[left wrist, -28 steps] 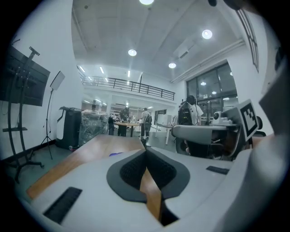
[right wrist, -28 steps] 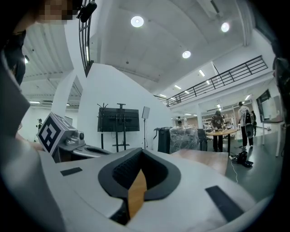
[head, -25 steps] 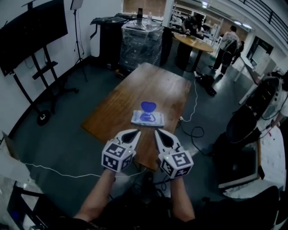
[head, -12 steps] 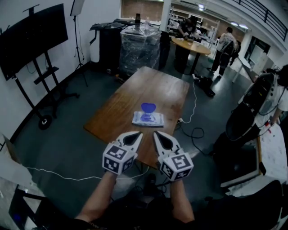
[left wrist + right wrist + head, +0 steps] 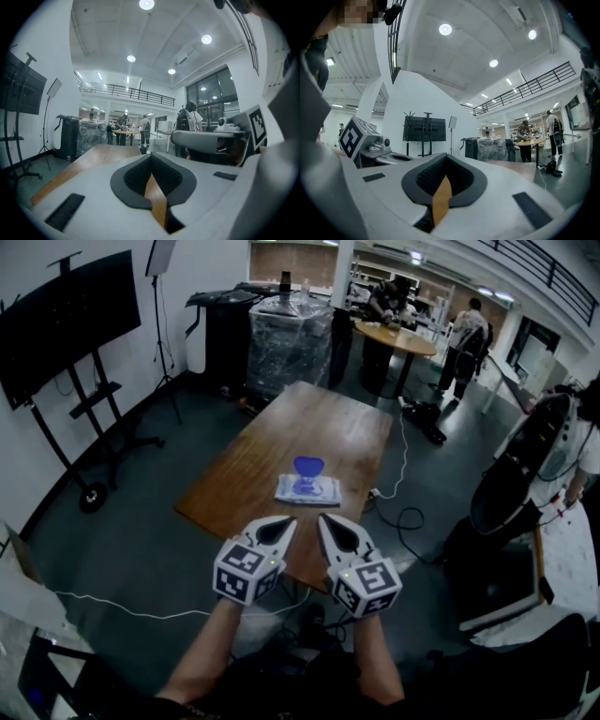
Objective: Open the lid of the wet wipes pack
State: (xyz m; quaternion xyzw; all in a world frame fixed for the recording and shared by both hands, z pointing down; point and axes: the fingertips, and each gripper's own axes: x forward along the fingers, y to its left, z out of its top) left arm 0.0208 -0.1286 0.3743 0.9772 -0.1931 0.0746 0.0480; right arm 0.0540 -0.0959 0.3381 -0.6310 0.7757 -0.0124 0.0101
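our left gripper (image 5: 279, 527) and right gripper (image 5: 328, 525) are both closed, empty, well short of the wet wipes pack (image 5: 309, 490) on the table (image 5: 323, 418). arriving closed, we'd likely shove the light pack rather than catch its blue lid (image 5: 308, 466).

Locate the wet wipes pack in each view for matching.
Head view: wet wipes pack mid-frame, on the wooden table's near half.
Left gripper view: not in it.
Right gripper view: not in it.
Shared landmark: plastic-wrapped stack, top centre in head view, left-centre in left gripper view, right-centre in right.
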